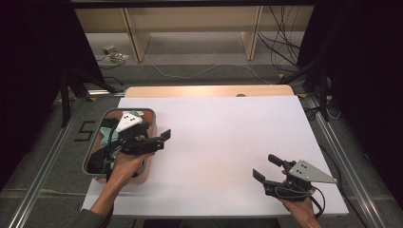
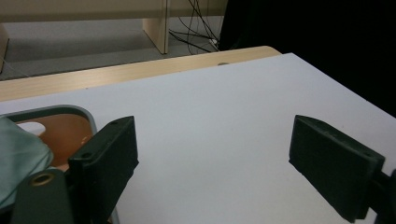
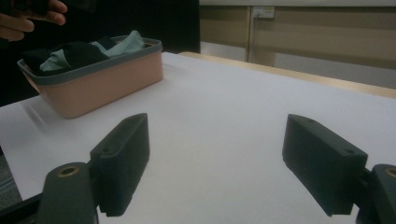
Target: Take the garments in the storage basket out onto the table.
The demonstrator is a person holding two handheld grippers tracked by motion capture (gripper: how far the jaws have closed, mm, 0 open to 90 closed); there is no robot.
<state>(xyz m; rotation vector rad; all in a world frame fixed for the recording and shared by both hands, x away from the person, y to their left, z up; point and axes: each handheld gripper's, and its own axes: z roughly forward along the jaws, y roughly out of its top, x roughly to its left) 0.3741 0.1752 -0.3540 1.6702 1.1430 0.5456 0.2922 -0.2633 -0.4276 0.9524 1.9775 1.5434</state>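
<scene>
On the counter (image 1: 228, 137) in the high view, the left hand-held gripper (image 1: 159, 140) hovers spread and empty over the pink basket (image 1: 95, 147) of clothes (image 1: 111, 124); the right hand-held gripper (image 1: 266, 167) rests near the front edge. In the left gripper view, its jaws gape beside the basket rim (image 2: 60, 111). In the right gripper view, its jaws stand spread and empty, the basket (image 3: 102, 81) well beyond.

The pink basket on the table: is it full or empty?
Full. The basket holds crumpled dark and pale green cloths heaped up to its grey rim, some poking above it.

High view from above, both gripper views low along their fingers (image 2: 109, 158), sharing the basket (image 3: 112, 79) beyond the fingertips.
</scene>
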